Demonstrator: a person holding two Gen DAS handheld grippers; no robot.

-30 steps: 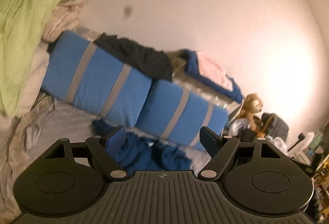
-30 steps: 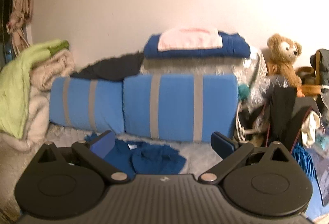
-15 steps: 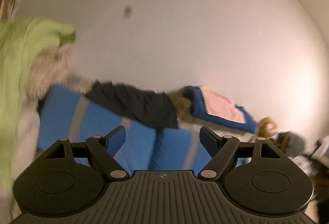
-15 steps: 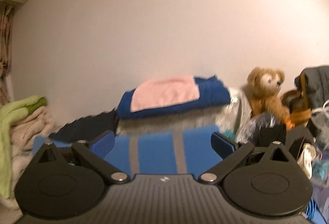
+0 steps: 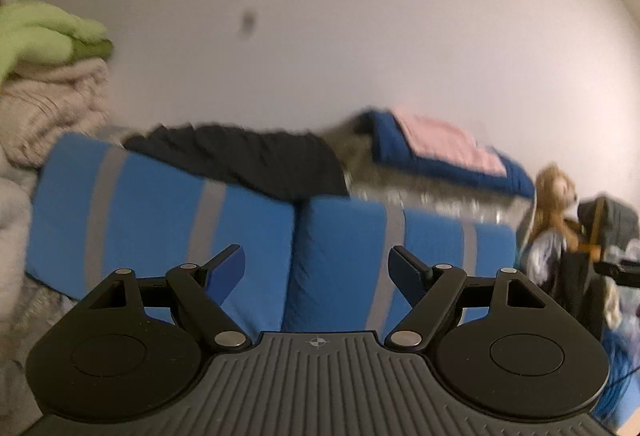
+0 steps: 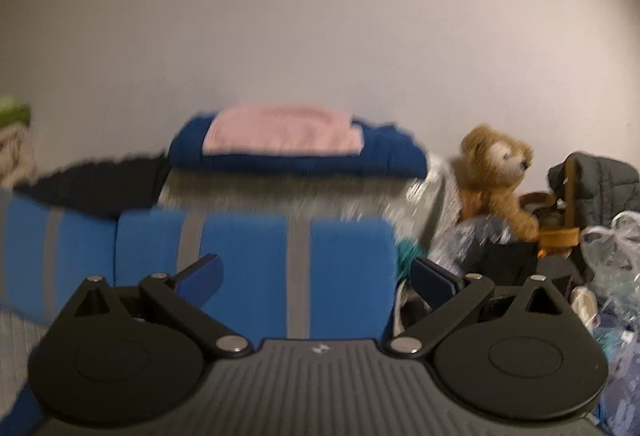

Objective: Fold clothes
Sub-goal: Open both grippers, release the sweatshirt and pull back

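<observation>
My left gripper (image 5: 318, 268) is open and empty, held up facing two blue cushions with grey stripes (image 5: 192, 232). My right gripper (image 6: 316, 276) is open and empty, also facing the cushions (image 6: 288, 268). A black garment (image 5: 248, 160) lies over the cushions' top; it also shows in the right wrist view (image 6: 92, 188). A folded dark blue garment with a folded pink one on it (image 6: 288, 140) rests behind; it also shows in the left wrist view (image 5: 444, 148). The loose blue garment on the bed is out of view. Both views are blurred.
A pile of beige and green blankets (image 5: 48, 84) stands at the left. A brown teddy bear (image 6: 496, 172), a dark jacket (image 6: 596, 188) and plastic bags (image 6: 616, 260) crowd the right. A white wall (image 5: 320, 36) is behind.
Both grippers tilted up off the loose blue garment on the bed, then came partly back down. The cushions now fill the space between the fingers. Both stayed open.
</observation>
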